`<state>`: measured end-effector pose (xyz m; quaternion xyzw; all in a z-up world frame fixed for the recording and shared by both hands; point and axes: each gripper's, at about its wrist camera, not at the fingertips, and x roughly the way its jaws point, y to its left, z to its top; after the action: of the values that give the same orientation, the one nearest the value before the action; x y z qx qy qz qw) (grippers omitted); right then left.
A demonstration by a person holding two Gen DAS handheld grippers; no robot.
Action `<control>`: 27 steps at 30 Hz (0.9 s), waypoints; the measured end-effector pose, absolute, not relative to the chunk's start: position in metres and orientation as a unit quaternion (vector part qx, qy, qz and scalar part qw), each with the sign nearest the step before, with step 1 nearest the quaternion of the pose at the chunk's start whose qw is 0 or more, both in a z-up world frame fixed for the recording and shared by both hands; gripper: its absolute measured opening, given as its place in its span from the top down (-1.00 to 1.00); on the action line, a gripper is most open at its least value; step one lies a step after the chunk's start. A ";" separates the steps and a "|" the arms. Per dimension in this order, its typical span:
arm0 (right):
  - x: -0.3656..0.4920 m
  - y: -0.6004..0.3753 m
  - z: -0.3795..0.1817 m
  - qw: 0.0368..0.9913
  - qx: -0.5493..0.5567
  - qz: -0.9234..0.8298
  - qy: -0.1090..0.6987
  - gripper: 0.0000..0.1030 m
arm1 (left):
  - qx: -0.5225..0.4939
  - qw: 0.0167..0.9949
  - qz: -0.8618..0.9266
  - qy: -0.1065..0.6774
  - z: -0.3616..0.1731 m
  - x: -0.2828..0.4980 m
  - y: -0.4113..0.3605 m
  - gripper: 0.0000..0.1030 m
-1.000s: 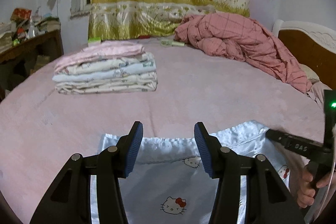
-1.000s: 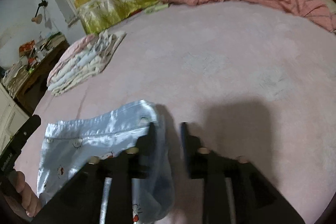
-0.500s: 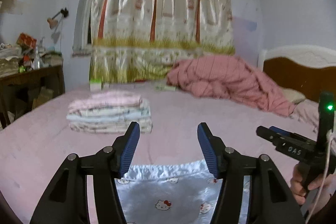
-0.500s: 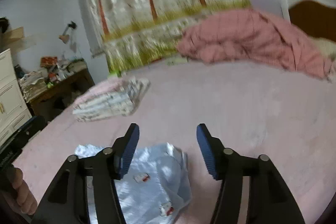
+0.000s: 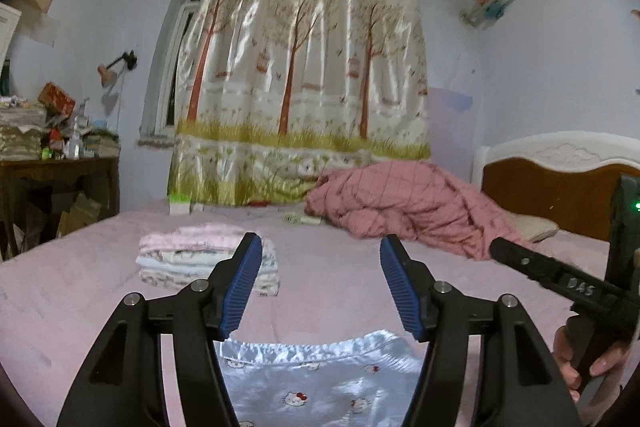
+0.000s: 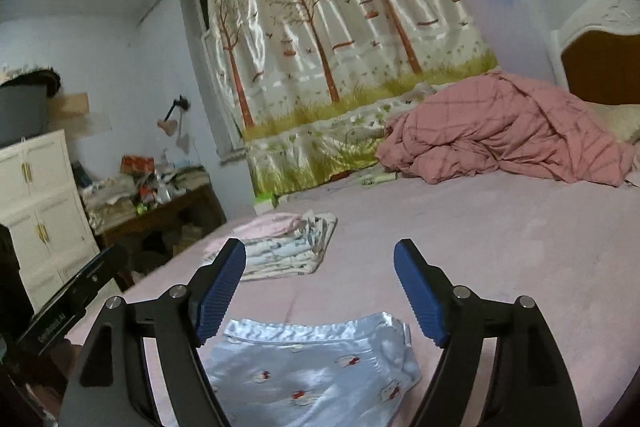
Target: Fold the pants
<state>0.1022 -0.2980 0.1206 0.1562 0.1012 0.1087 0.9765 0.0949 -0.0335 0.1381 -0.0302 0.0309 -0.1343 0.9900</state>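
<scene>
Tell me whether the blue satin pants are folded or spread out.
Folded: the blue pants lie as a compact layered rectangle on the bed, doubled edges showing at one end.

Folded stack point(image 5: 208, 263), pink quilt point(image 5: 408, 203), tree-print curtain point(image 5: 304, 87)

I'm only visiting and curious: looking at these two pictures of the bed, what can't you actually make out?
- Blue pants: near part cut off by the lower edge and the tongs' black arms, both views; fold count unclear.
- Folded stack: its right end is behind a blue pad, left wrist view; number of items unreadable.
- Small things by the pink quilt: too small to name.
- Desk clutter: too small.
- The person: only a hand shows.
</scene>
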 end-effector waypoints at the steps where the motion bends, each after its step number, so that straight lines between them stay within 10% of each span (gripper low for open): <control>1: 0.093 -0.296 0.126 0.979 0.151 0.103 0.094 -0.52 | -0.025 0.990 -0.135 0.021 0.142 0.083 -0.034 -0.29; 13: -0.054 -0.256 0.148 0.992 0.104 0.069 0.017 -0.65 | 0.016 0.997 -0.071 -0.041 0.174 -0.037 -0.001 -0.96; 19: -0.128 -0.244 0.141 0.996 0.075 0.045 -0.004 -1.00 | 0.067 0.995 -0.055 -0.045 0.154 -0.083 0.000 -0.99; 27: -0.196 -0.245 0.114 0.996 0.087 0.007 0.023 -0.99 | 0.066 0.996 -0.058 0.018 0.107 -0.107 0.014 -0.99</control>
<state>-0.1959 -0.2449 0.1141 0.0866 0.0228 0.0069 0.9960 -0.1071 0.0138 0.1072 0.0664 0.0178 -0.0585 0.9959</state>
